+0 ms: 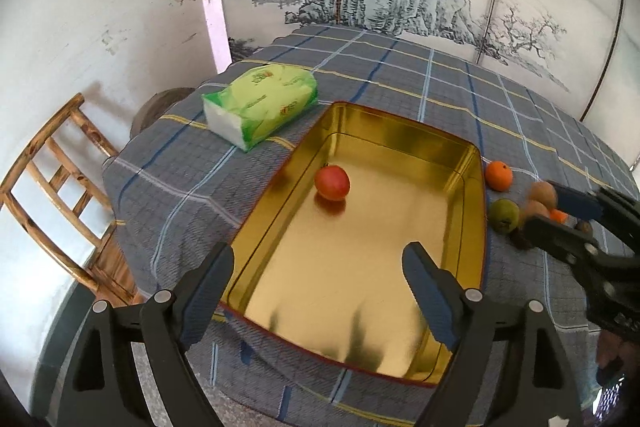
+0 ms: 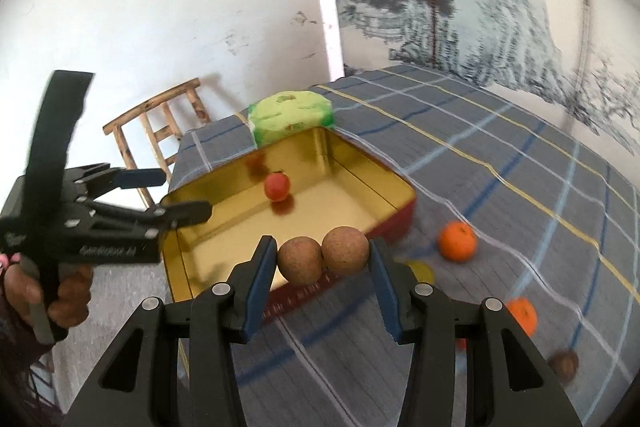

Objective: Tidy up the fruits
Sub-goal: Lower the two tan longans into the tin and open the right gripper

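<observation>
Two brown fruits (image 2: 323,254) clamped in right gripper (image 2: 323,259), left gripper (image 1: 318,277) jaws open, writing unreadable

Bright daylight, glare in the tin (image 1: 476,171), blurred fisheye edges.

Apple (image 1: 332,183) in tin (image 1: 476,215), tissue pack (image 1: 260,103) behind tin, orange (image 1: 498,175) right of tin, all on table (image 1: 168,187)

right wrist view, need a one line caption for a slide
Right gripper pinching two brown round fruits above the gold tin's near rim, a red fruit already inside.
</observation>
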The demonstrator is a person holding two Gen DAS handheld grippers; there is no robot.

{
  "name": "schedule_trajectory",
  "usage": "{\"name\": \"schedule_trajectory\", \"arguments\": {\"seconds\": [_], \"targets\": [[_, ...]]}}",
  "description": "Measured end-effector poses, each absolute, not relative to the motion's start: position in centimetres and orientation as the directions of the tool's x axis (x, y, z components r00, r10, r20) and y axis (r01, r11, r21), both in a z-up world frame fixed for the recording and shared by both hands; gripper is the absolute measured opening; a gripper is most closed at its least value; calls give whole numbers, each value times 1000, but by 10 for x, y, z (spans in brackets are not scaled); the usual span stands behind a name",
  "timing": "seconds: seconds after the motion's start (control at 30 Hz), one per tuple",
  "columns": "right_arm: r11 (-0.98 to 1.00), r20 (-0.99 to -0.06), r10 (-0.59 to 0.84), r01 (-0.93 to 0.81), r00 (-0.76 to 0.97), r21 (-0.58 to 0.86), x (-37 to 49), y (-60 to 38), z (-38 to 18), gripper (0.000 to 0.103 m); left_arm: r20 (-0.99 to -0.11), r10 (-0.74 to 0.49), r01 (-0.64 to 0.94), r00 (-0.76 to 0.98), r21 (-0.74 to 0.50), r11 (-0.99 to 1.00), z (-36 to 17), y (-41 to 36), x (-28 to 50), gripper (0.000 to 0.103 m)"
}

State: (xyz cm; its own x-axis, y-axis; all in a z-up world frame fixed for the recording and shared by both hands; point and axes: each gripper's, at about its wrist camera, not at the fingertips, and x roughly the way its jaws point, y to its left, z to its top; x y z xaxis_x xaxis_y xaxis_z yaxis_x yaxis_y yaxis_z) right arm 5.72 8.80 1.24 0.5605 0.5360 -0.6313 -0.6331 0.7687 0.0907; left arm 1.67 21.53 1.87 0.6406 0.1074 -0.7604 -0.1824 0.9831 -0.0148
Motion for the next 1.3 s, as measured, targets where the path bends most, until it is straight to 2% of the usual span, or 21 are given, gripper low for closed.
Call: {"name": "schedule_trajectory", "arguments": {"seconds": [0.3, 0.6, 1.3], "targets": [[726, -684, 535, -683, 495, 73, 86, 145, 1, 48, -753, 145, -209, 641, 10, 978, 21, 226, 8, 85], [733, -741, 485, -678, 465, 54, 112, 174, -22, 48, -760, 132, -199, 636, 4, 980, 17, 229, 7, 85], [785, -748, 442, -616, 495, 56, 148, 201, -23, 49, -782, 122, -195, 612, 1, 981, 7, 232, 6, 85]]}}
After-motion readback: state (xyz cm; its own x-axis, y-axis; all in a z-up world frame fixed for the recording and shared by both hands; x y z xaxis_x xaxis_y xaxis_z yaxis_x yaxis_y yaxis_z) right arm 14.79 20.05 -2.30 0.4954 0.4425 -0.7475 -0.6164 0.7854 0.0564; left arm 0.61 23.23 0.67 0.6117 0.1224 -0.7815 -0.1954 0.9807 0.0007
